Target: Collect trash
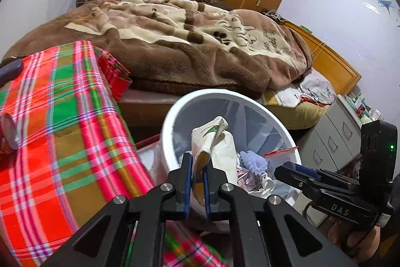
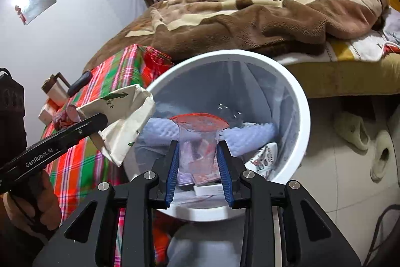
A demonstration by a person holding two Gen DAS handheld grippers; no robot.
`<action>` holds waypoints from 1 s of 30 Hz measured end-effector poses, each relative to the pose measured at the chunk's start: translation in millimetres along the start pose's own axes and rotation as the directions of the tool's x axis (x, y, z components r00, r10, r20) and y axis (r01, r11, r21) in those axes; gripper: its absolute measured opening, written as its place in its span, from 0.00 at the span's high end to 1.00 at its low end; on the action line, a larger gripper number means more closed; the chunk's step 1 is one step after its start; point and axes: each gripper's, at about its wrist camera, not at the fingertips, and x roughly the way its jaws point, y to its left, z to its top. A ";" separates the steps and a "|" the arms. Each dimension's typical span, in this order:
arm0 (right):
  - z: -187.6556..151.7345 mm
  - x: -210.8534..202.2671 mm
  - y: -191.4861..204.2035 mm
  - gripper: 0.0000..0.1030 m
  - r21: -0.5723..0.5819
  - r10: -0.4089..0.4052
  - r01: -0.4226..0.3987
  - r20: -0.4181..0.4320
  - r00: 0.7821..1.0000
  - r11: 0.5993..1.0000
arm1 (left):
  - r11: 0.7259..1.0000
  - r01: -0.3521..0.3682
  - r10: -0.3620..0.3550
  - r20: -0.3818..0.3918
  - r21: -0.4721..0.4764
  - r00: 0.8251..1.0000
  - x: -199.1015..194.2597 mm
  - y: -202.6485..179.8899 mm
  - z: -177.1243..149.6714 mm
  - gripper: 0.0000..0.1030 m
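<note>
A white round trash bin stands on the floor between the plaid-covered table and the bed; it also shows in the right wrist view. It holds several pieces of trash. My left gripper is shut on a crumpled white paper bag with green print, held over the bin's left rim; the bag shows in the right wrist view. My right gripper is shut on a clear plastic bag with a red zip strip, held over the bin opening; the gripper shows in the left wrist view.
A table with a red and green plaid cloth is left of the bin, with a can and a thermos on it. A bed with a brown blanket is behind. Grey drawers stand right. Slippers lie on the floor.
</note>
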 end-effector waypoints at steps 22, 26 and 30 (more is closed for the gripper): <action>0.2 -15.8 19.8 0.39 -0.063 0.035 -0.032 0.038 0.999 0.998 | 0.998 -0.021 0.024 0.057 -0.059 0.998 -40.4 26.7 -9.7 0.55; -2.7 -11.1 33.2 0.39 -0.101 0.055 -0.053 0.021 0.998 0.993 | 0.996 -0.043 0.048 0.061 -0.080 0.997 -51.6 37.5 -14.8 0.55; -3.5 -8.8 43.3 0.39 -0.127 0.074 -0.072 0.013 0.997 0.989 | 0.993 -0.062 0.069 0.068 -0.101 0.995 -63.2 49.4 -21.2 0.55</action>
